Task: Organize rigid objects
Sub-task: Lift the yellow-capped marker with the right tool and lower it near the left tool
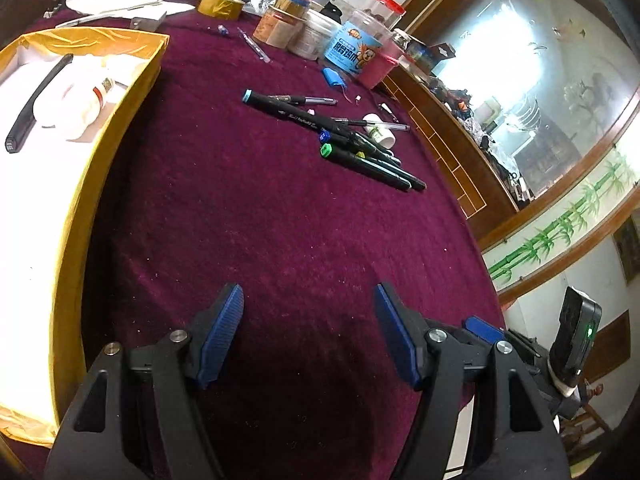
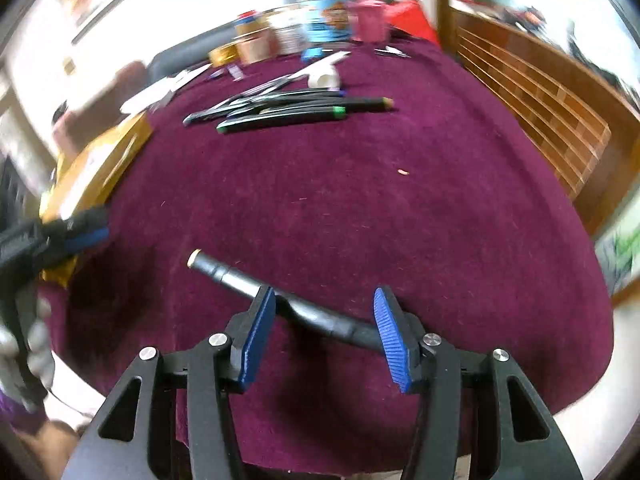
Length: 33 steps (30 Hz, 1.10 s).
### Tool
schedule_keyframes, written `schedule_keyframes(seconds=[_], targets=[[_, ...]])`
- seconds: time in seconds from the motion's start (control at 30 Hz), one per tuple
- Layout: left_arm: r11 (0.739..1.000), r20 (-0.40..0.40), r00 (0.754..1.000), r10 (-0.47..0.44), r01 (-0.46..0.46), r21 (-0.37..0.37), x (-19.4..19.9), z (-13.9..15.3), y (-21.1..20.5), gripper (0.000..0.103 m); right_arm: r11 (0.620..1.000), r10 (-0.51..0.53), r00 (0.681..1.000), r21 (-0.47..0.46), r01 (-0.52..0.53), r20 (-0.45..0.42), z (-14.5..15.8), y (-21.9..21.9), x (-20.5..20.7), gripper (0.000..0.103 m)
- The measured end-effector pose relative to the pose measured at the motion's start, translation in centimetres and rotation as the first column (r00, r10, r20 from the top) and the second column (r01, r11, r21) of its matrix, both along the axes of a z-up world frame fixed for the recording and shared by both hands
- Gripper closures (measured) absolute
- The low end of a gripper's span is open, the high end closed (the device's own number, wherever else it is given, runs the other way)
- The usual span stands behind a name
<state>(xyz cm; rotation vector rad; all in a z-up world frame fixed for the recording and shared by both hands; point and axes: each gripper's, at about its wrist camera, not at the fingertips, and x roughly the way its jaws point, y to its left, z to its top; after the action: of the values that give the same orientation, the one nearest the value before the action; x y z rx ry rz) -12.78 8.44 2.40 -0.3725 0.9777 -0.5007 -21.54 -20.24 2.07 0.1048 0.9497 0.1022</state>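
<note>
big round table (image 1: 280, 220) takes up most of both views, covered in a fuzzy deep-purple velvet cloth with little specks of lint on it. along its left side in the left wrist view sits a shallow box (image 1: 116, 128) with gold foil walls and a white floor – inside it there's a long black marker (image 1: 36, 104) lying next to some crumpled white stuff i can't make out.

at the far edge there's a bunch of round jars and tubs (image 1: 320, 32) – clear plastic with red lids, one with a blue cartoon label, plus a shiny gold tape roll (image 1: 221, 5).

middle of the cloth: a loose heap of markers and pens (image 1: 344, 136), slim black barrels with coloured end caps (green, blue, teal), crossing over each other, with a small white bottle (image 1: 380, 130) touching the pile.

left gripper (image 1: 308, 308) hangs over bare cloth, ribbed blue pads well apart, nothing between them.

right gripper (image 2: 324, 316) has a black marker (image 2: 240, 280) with a tan tip running crosswise between its pads, up off the cloth. the pads seem to be pinching it, though the view is blurred so the contact isn't crisp.
</note>
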Motion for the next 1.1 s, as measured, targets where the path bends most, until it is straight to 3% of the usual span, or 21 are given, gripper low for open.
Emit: schedule_keyframes(seconds=[0.13, 0.17, 0.23, 0.3, 0.37, 0.47, 0.53, 0.57, 0.67, 0.8, 0.87, 0.97, 1.0, 1.1], targets=[[1.0, 0.018, 1.0, 0.011, -0.011, -0.004, -0.2, 0.5, 0.3, 0.036, 0.968, 0.121, 0.993, -0.224, -0.116, 0.009, -0.8, 3.0, 0.6, 0.057], [1.0, 0.019, 1.0, 0.015, -0.015, -0.003, -0.2, 0.5, 0.4, 0.036, 0.957, 0.159, 0.987, -0.251, -0.147, 0.028, -0.8, 3.6, 0.6, 0.068], [1.0, 0.013, 1.0, 0.02, -0.02, -0.003, -0.2, 0.4, 0.5, 0.036, 0.946, 0.199, 0.98, -0.263, -0.192, -0.001, -0.4, 4.6, 1.4, 0.074], [1.0, 0.012, 1.0, 0.028, -0.027, -0.012, -0.3, 0.4, 0.7, 0.036, 0.951, 0.211, 0.977, -0.228, -0.209, -0.017, 0.1, 5.6, 2.4, 0.081], [0.999, 0.018, 0.999, 0.037, -0.037, -0.012, -0.3, 0.6, 0.9, 0.036, 0.965, 0.228, 0.973, -0.128, -0.229, -0.024, 0.6, 6.9, 4.3, 0.088], [0.999, 0.022, 0.999, 0.043, -0.043, -0.006, -0.4, 0.8, 1.0, 0.036, 0.972, 0.232, 0.973, 0.053, -0.231, -0.009, 0.9, 8.7, 7.1, 0.087], [0.999, 0.022, 0.999, 0.044, -0.044, -0.001, -0.5, 0.9, 1.1, 0.036, 0.947, 0.265, 0.964, 0.185, -0.262, 0.007, 0.8, 9.7, 8.9, 0.087], [0.999, 0.023, 0.999, 0.042, -0.042, 0.0, -0.6, 0.9, 1.2, 0.036, 0.941, 0.271, 0.963, 0.206, -0.267, 0.011, 1.2, 9.8, 9.9, 0.087], [0.999, 0.027, 0.999, 0.039, -0.039, 0.005, -0.6, 0.7, 1.2, 0.036, 0.971, 0.184, 0.98, 0.139, -0.193, 0.08, 2.9, 8.0, 11.3, 0.081], [1.0, -0.012, 1.0, 0.013, -0.014, -0.009, -0.3, -0.1, 0.3, 0.036, 0.994, 0.089, 0.991, 0.059, -0.095, 0.095, 3.2, 4.2, 15.7, 0.078], [1.0, -0.015, 1.0, -0.009, 0.009, -0.003, -0.6, -0.1, -0.4, 0.036, 0.996, 0.091, 0.993, 0.002, -0.092, 0.072, 2.7, 3.7, 18.4, 0.078], [1.0, -0.006, 1.0, -0.025, 0.025, 0.01, -1.0, 0.2, -0.9, 0.036, 0.99, 0.138, 0.99, 0.014, -0.138, 0.001, 1.1, 4.0, 21.0, 0.078], [1.0, -0.003, 1.0, -0.025, 0.025, 0.015, -1.1, 0.4, -1.0, 0.036, 0.99, 0.142, 0.989, -0.008, -0.142, 0.034, 1.2, 4.2, 20.9, 0.076], [1.0, -0.006, 1.0, -0.019, 0.019, 0.021, -0.9, 0.4, -1.2, 0.036, 0.982, 0.191, 0.982, -0.002, -0.191, 0.0, 1.1, 5.1, 21.2, 0.07]])
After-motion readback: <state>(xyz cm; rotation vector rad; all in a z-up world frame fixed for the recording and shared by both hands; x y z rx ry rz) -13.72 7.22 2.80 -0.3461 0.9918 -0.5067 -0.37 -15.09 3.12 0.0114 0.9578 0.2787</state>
